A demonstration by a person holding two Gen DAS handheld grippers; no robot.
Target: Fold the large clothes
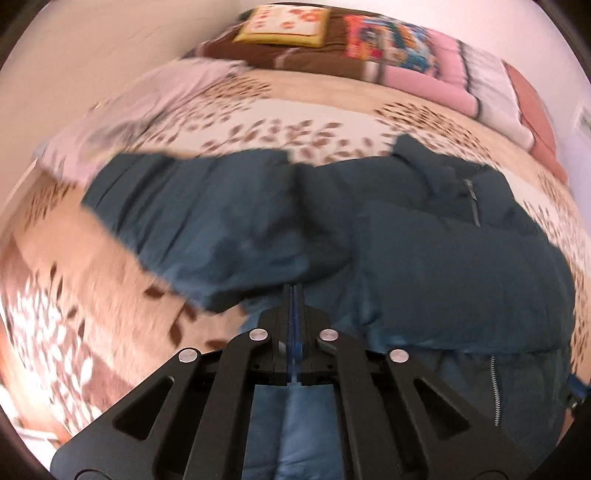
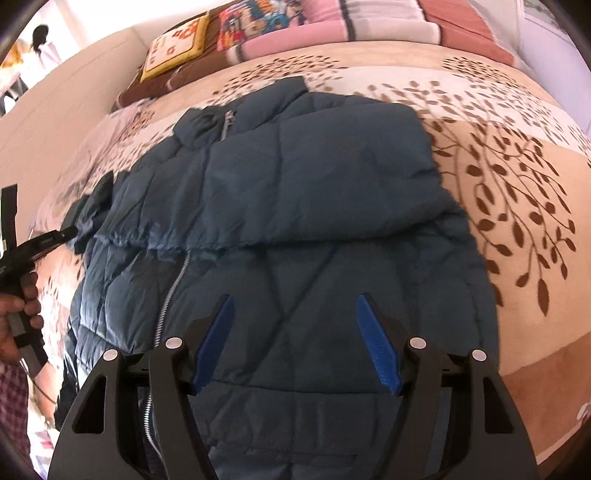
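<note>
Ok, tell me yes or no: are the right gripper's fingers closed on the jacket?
No: the right gripper has its blue fingers spread wide apart above the dark blue jacket, gripping nothing.

Right wrist view: puffer jacket (image 2: 295, 206) lies on the bedspread (image 2: 517, 177), collar toward 12 o'clock, one sleeve (image 2: 314, 162) folded across its chest. Zipper (image 2: 173, 291) runs toward 7 o'clock. Cushion (image 2: 173, 48) and folded blankets (image 2: 369, 22) lie behind the jacket at 12 o'clock. Right gripper (image 2: 295, 332) sits over the jacket's lower part; left gripper (image 2: 55, 236) at 9 o'clock, beside the other sleeve (image 2: 92, 203).
</note>
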